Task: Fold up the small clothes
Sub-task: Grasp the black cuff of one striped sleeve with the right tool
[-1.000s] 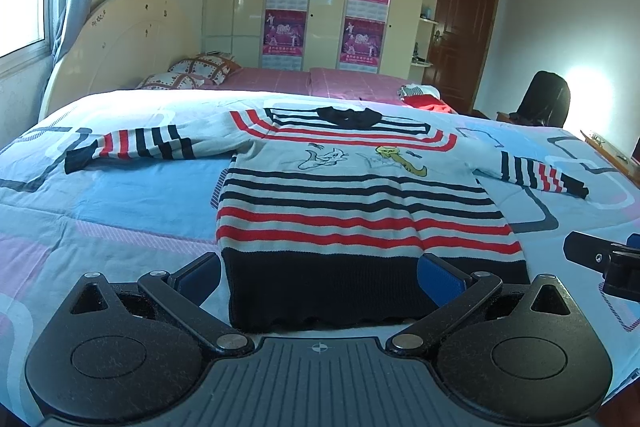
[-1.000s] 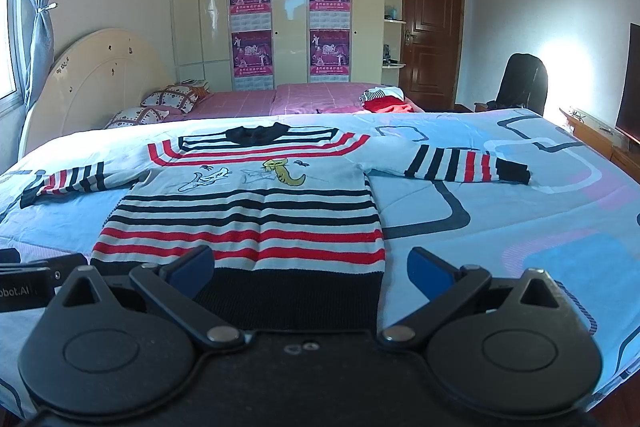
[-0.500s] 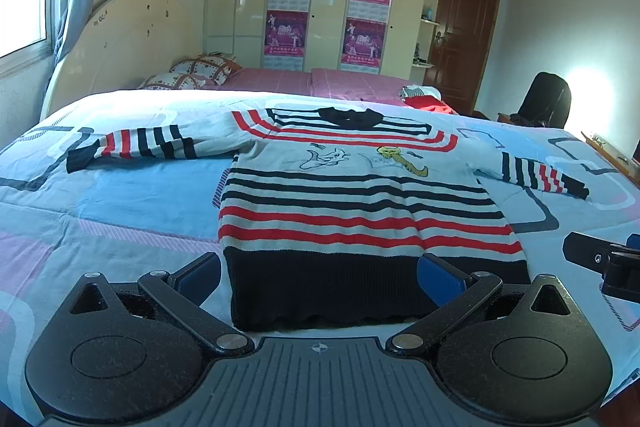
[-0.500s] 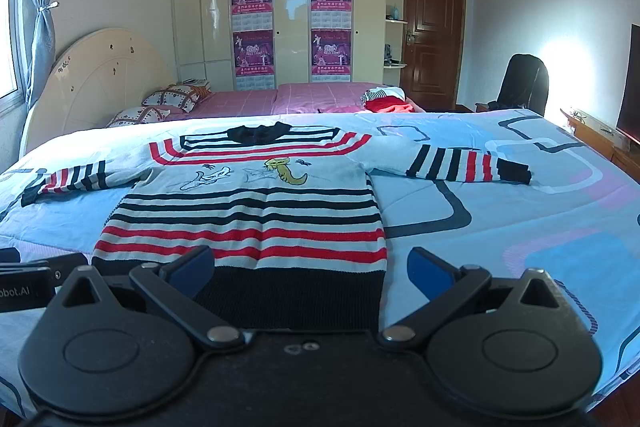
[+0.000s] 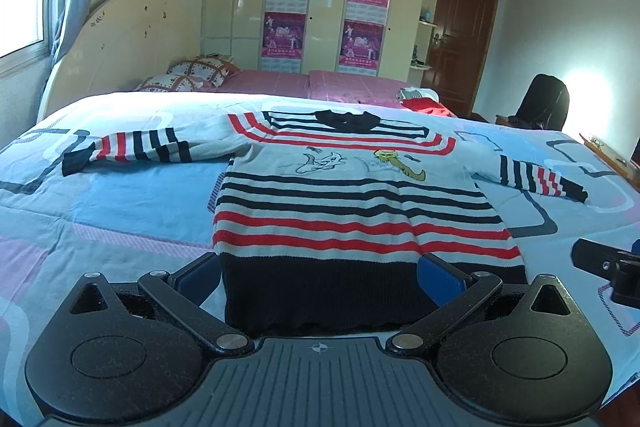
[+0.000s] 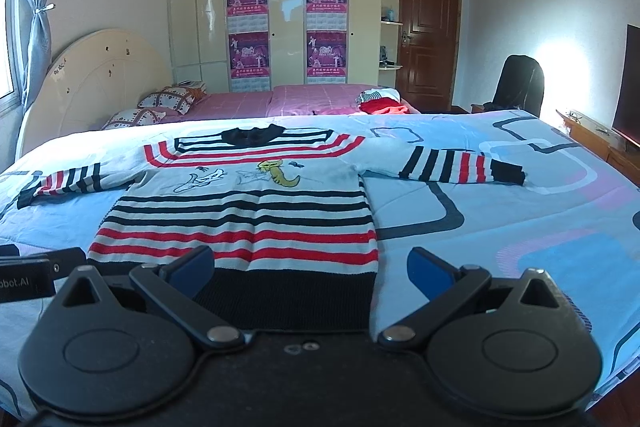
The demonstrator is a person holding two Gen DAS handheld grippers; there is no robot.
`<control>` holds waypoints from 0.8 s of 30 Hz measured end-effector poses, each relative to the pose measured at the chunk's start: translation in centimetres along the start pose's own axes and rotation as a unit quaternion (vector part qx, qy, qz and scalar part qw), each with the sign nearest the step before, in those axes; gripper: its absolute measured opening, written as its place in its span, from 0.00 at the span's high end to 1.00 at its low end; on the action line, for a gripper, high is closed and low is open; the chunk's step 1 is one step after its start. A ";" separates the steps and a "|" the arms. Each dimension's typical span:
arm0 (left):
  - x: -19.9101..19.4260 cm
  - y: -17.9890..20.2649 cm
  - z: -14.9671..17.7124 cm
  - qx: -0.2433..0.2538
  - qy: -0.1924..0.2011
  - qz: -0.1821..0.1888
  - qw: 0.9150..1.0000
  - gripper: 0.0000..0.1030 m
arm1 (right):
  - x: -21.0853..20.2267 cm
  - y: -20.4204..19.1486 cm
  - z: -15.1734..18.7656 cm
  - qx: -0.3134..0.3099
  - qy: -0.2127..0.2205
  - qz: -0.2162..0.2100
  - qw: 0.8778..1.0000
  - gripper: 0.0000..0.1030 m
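A small striped sweater [image 5: 352,211], white with red and black bands, a black hem and cartoon figures on the chest, lies flat and face up on the bed with both sleeves spread out. It also shows in the right wrist view [image 6: 248,211]. My left gripper [image 5: 320,277] is open and empty, hovering over the black hem near its left corner. My right gripper [image 6: 310,269] is open and empty over the hem's right corner. The right gripper's body shows at the right edge of the left wrist view [image 5: 608,267].
The bed has a blue, pink and white patterned cover [image 5: 100,203]. Pillows [image 5: 192,75] and a pink sheet lie by the headboard, with red clothes [image 6: 380,103] at the far side. A black chair [image 6: 520,83], a door and a wooden TV stand [image 6: 592,135] are at the right.
Both grippers have crept slightly forward toward the sweater's hem. The sweater has not moved and both grippers stay open.
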State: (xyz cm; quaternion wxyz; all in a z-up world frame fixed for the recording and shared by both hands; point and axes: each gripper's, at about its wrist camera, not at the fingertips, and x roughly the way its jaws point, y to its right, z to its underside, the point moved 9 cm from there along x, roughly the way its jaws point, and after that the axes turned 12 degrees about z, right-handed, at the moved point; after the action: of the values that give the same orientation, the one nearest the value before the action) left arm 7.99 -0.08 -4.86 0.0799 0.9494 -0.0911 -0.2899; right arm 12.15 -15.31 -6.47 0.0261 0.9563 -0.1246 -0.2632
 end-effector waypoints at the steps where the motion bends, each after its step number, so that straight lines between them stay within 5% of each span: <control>1: 0.3 0.0 -0.2 -0.001 -0.003 0.003 1.000 0.00 | 0.1 0.4 -0.1 0.003 0.001 0.001 1.000 0.01; 5: 1.6 -0.6 -2.0 -0.019 0.006 0.014 1.000 0.00 | 1.3 2.8 -1.1 0.028 0.009 0.010 1.000 0.02; 9: 4.5 -0.6 -4.6 -0.033 0.019 0.043 0.998 0.00 | 4.1 6.7 -3.2 0.078 0.022 0.030 0.996 0.17; 13: 8.6 -0.4 -7.1 -0.018 0.029 0.020 0.999 0.00 | 8.7 10.6 -5.3 0.115 0.027 0.049 0.992 0.31; 19: 15.8 -0.1 -9.7 -0.044 0.029 0.004 0.999 0.00 | 19.7 18.3 -7.0 0.199 -0.003 0.068 0.978 0.52; 24: 23.1 -0.3 -10.5 -0.060 0.008 -0.034 0.998 0.00 | 30.2 24.5 -6.0 0.261 -0.048 0.103 0.959 0.53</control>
State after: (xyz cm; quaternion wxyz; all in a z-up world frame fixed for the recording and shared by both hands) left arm 32.81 -3.77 -8.68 0.1281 0.9477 -0.0407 -0.2896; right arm 34.76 -46.74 -13.46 -0.2037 0.8980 -0.2879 -0.2629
